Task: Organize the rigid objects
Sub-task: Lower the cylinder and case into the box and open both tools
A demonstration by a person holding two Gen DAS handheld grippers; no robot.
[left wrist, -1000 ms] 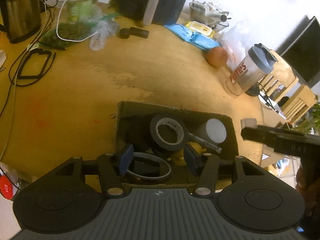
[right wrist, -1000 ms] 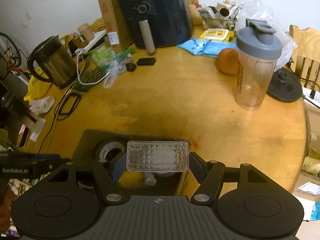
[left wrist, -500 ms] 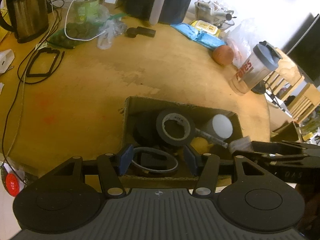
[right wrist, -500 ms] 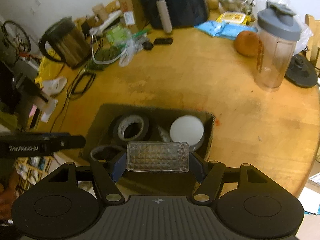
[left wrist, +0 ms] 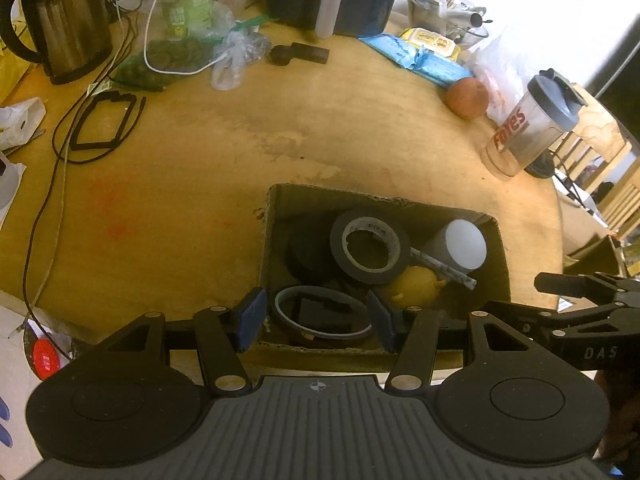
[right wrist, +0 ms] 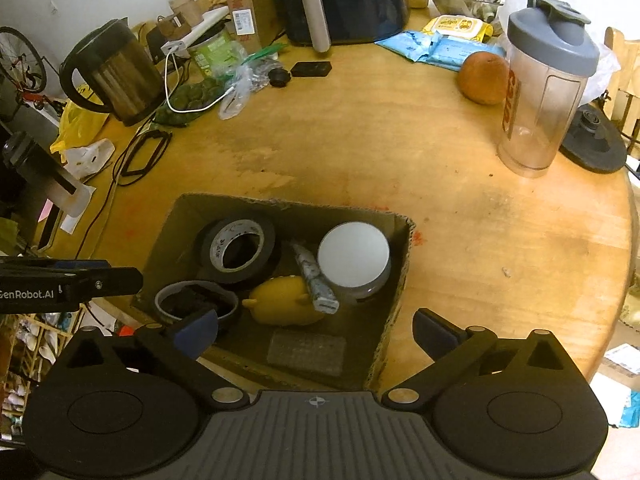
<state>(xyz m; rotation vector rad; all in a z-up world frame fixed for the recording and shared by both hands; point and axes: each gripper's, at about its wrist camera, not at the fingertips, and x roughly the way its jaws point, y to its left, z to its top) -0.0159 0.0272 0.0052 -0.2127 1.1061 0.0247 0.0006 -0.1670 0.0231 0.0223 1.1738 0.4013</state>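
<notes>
We are working over a cluttered round wooden table (right wrist: 400, 152). Our right gripper (right wrist: 316, 330), jaws just having opened wide, is hanging over the clear studded block (right wrist: 306, 352) lying in the cardboard box (right wrist: 400, 280). Our left gripper (left wrist: 316, 318) is hovering half-open, empty. The shaker bottle (left wrist: 528, 124) is reading "Foyes".

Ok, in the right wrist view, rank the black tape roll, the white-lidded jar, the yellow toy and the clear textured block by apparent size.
1. black tape roll
2. white-lidded jar, close to the roll, so that order is unsure
3. yellow toy and clear textured block look alike; unranked
</notes>
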